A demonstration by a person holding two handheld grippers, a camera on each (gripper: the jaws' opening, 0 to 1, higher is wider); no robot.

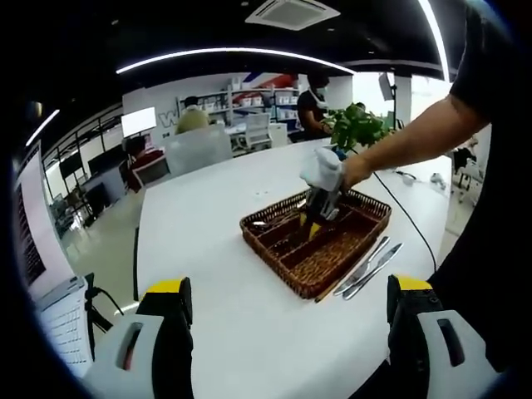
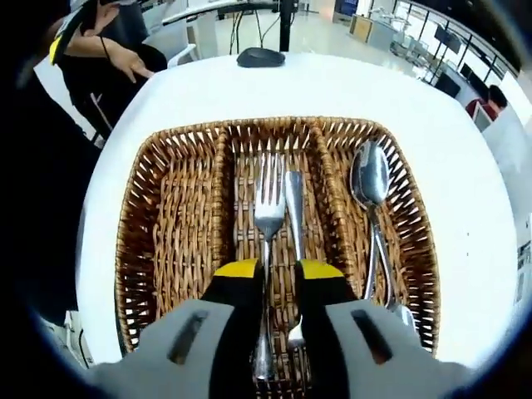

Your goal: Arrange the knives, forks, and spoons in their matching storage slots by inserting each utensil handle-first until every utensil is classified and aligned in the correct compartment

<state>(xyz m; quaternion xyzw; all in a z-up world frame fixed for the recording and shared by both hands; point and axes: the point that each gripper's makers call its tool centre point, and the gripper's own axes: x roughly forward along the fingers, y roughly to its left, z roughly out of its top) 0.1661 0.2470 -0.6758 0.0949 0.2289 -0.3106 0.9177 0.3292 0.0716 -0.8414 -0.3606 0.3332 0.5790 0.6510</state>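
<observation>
A brown wicker tray point(image 2: 179, 208) with three long slots lies under my right gripper point(image 2: 278, 268). Its jaws stand a narrow gap apart over the middle slot, and they do not pinch the handle of the fork point(image 2: 268, 208) that runs between them. A second utensil point(image 2: 293, 195) lies beside the fork. Spoons point(image 2: 370, 179) lie in the right slot, and the left slot holds nothing. In the left gripper view the tray point(image 1: 278, 249) sits mid-table, with a hand holding the right gripper point(image 1: 316, 226) down in it. Two knives point(image 1: 370, 268) lie on the table beside the tray. My left gripper point(image 1: 288, 287) hangs wide open in front of it.
The white table point(image 1: 208, 216) ends close behind my left gripper. A laptop point(image 1: 50, 307) stands at its left edge, and a potted plant point(image 1: 357, 126) and a cable point(image 1: 407, 216) sit beyond the tray. A black mouse point(image 2: 260, 56) lies past the tray. People stand in the background.
</observation>
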